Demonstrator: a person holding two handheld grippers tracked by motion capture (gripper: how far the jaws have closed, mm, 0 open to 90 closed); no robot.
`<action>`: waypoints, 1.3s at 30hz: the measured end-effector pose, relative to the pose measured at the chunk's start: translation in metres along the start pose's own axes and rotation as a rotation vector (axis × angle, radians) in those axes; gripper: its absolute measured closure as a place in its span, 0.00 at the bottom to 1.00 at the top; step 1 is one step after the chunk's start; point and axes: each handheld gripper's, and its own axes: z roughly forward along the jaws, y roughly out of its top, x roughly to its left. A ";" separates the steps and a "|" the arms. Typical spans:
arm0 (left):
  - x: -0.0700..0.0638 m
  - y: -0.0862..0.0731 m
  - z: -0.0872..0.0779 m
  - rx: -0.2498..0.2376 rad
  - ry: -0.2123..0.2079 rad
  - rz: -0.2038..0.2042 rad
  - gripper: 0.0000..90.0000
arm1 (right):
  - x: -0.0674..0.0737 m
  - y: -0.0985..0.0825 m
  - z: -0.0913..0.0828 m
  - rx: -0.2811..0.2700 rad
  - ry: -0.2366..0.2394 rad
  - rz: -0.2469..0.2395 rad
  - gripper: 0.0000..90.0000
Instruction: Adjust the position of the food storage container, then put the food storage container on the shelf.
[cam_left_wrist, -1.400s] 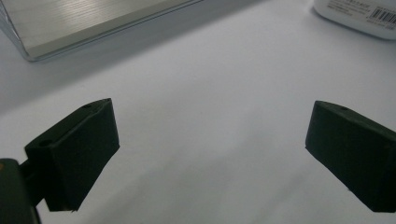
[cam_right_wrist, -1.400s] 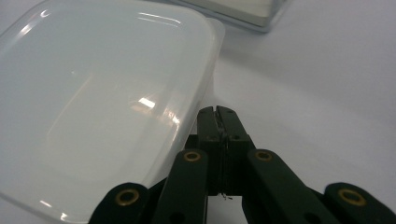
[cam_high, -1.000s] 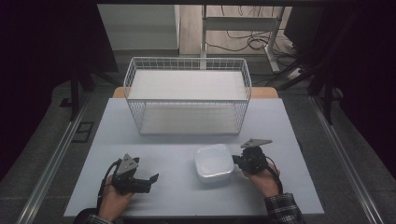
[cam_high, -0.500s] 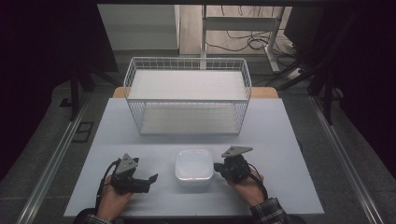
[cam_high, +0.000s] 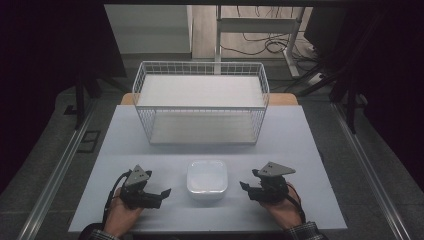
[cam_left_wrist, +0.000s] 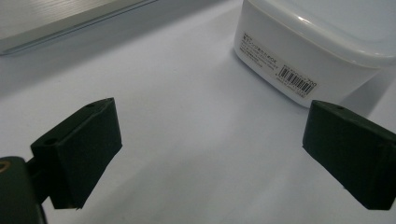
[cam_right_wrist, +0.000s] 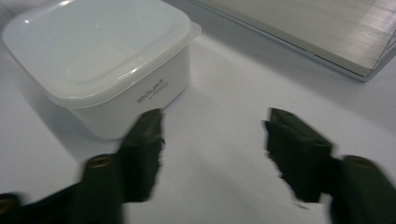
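Note:
A white square container with a lid (cam_high: 207, 179) sits on the table near its front edge, between my two grippers. My left gripper (cam_high: 161, 195) rests to its left, open, jaws pointing at it with a gap between. In the left gripper view the container (cam_left_wrist: 317, 42) stands ahead at upper right, beyond the open gripper (cam_left_wrist: 210, 154). My right gripper (cam_high: 246, 190) is just right of the container, open and apart from it. In the right gripper view the container (cam_right_wrist: 102, 56) lies ahead to the left of the gripper (cam_right_wrist: 215, 144), which holds nothing.
A white wire basket (cam_high: 200, 125) with a pale board in its bottom stands at the back middle of the light table (cam_high: 300, 150). Its metal base edge (cam_right_wrist: 299, 46) shows beyond the right gripper. Dark floor and cables lie behind.
The container slid left toward the table's middle with the right gripper at its edge. The right gripper has since let go and drawn back to the right. The left gripper stayed put.

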 end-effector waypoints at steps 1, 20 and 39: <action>0.000 0.000 0.000 0.001 0.004 0.006 0.04 | 0.000 -0.002 0.001 -0.007 0.006 0.001 0.21; -0.005 0.005 -0.001 -0.038 -0.068 0.009 0.01 | 0.006 -0.006 0.010 0.027 0.027 -0.006 0.01; -0.022 0.038 0.010 -0.031 -0.170 0.050 0.03 | 0.028 0.027 0.018 0.057 0.095 -0.037 0.02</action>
